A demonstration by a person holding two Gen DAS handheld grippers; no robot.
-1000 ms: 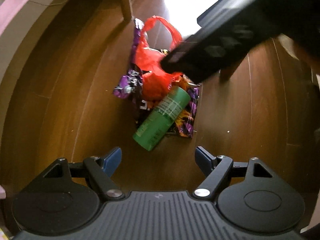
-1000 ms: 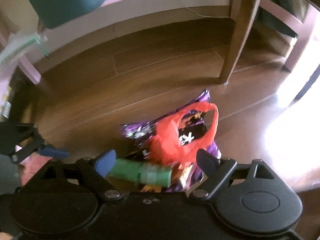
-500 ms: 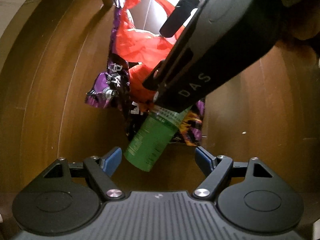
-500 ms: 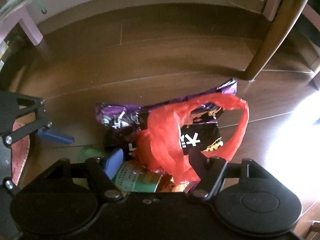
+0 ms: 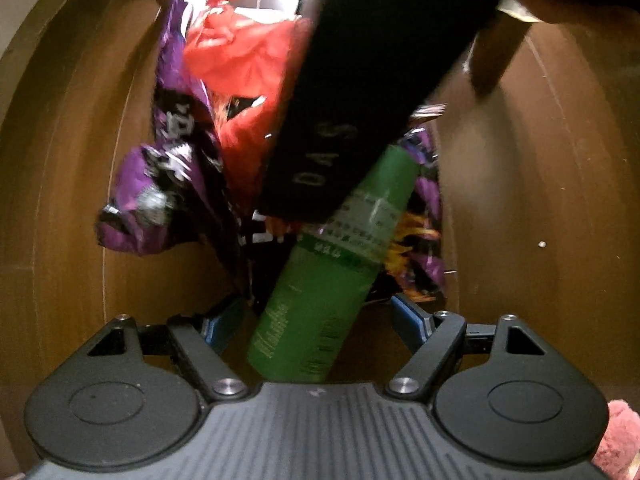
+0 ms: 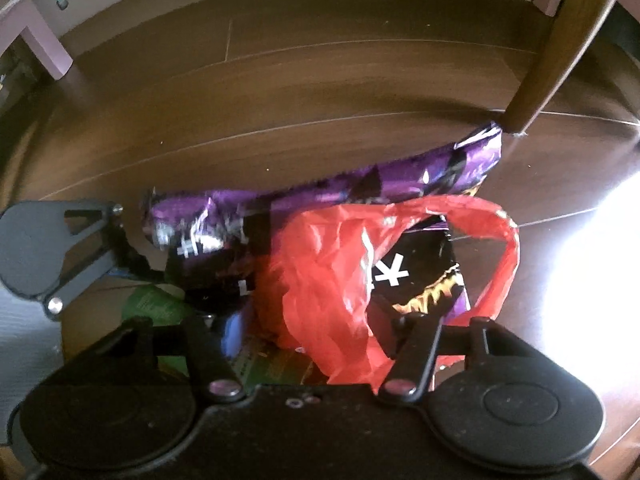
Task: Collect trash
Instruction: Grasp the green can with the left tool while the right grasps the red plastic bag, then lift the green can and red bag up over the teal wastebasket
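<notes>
A pile of trash lies on the wooden floor: a green can [image 5: 320, 280] on its side, a red plastic bag [image 5: 248, 64] and a purple snack wrapper [image 5: 160, 184]. My left gripper [image 5: 316, 320] is open, and the can's near end lies between its blue fingertips. My right gripper [image 6: 312, 328] is open with the crumpled red bag [image 6: 328, 272] between its fingers, above the purple wrapper [image 6: 400, 184]. The can [image 6: 148, 304] shows partly at lower left there. The right gripper's black body [image 5: 360, 80] hides the can's far end in the left wrist view.
A wooden chair leg [image 6: 556, 52] stands just behind the pile, touching the wrapper's corner. A pink furniture leg [image 6: 44, 44] stands at far left by the wall. Strong glare [image 6: 592, 264] lights the floor at right. Something pink and fuzzy [image 5: 620, 440] lies at the lower right.
Both grippers have come down closer to the pile. The green can now lies between the left fingers, and the red bag now sits between the right fingers.
</notes>
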